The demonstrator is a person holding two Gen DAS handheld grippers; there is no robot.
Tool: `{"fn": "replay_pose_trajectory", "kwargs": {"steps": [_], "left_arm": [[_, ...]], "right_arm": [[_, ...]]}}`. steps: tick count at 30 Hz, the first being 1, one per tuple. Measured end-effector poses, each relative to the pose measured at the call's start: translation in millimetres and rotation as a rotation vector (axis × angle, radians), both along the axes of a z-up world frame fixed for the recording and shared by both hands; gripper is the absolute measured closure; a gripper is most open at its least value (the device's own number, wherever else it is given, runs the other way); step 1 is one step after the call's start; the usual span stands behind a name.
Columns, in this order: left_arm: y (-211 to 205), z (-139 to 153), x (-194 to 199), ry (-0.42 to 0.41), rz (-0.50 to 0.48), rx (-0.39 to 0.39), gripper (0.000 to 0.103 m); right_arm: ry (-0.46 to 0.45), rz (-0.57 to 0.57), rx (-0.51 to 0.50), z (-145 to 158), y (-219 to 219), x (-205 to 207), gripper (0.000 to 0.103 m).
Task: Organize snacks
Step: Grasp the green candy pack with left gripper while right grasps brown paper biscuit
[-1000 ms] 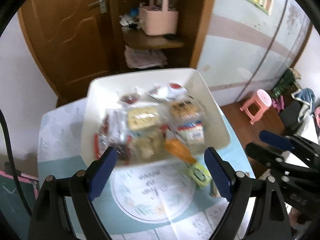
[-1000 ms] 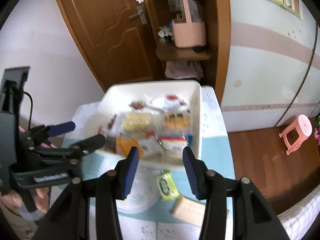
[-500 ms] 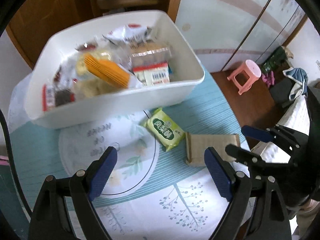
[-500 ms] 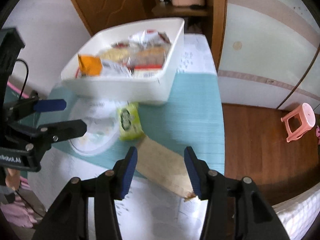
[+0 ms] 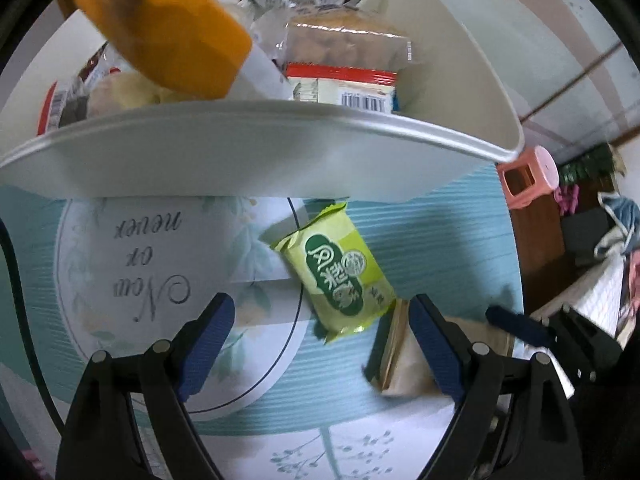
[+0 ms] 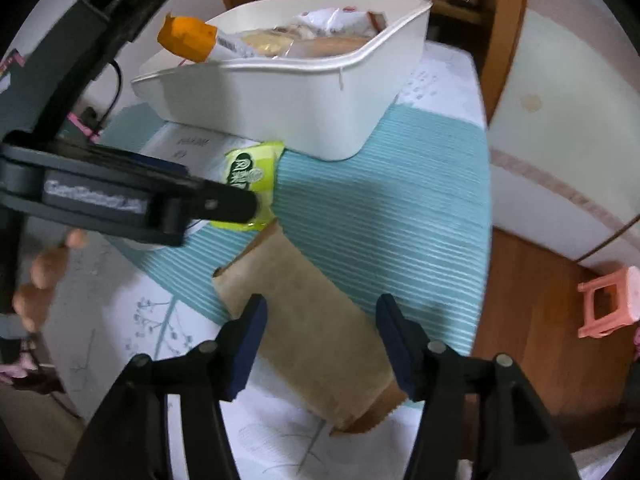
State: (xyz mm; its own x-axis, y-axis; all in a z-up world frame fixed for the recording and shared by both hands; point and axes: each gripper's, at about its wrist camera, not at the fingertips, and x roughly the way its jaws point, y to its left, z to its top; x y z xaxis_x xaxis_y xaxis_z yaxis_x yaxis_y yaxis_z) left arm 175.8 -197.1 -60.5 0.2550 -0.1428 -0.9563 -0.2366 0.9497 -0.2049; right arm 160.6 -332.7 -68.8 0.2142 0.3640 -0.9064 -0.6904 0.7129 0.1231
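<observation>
A green snack packet (image 5: pixel 336 268) lies on the table just in front of a white bin (image 5: pixel 248 156) that is full of wrapped snacks, an orange packet (image 5: pixel 160 28) on top. My left gripper (image 5: pixel 318 320) hangs open low over the green packet, fingers apart on either side of its near end. A flat brown paper bag (image 6: pixel 312 324) lies beside the green packet (image 6: pixel 250 176). My right gripper (image 6: pixel 320 322) hovers over that bag with jaws opening, the bag between them, pads not pressing it. The white bin (image 6: pixel 288 92) stands behind.
The table carries a teal and white printed cloth (image 6: pixel 384 208). Its right edge drops to a wooden floor with a pink stool (image 6: pixel 612 304). A person's fingers (image 6: pixel 44 272) hold the left gripper at the left of the right wrist view. A brown door and shelf stand behind the bin.
Both grippers have dropped from above the bin down close to the table. The left now frames the green packet, the right the brown bag, and the right's jaws have widened.
</observation>
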Motion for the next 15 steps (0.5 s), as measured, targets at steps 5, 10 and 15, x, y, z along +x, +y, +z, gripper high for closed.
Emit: {"fn": "replay_pose_trajectory", "kwargs": {"steps": [5,10,15], "left_arm": [[-4,-4,7,-0.003,0.051,0.028,0.015],[-11,-10,13,-0.013,0.070,0.091,0.016],[-19,-10,14,-0.033,0.048,0.183,0.033]], "right_arm": [[0.038,0.081,-0.008,-3,4,-10,0.035],[-0.015,0.151,-0.066,-7,11,-29,0.027],[-0.100,0.206,-0.143,-15,23,-49,0.020]]}}
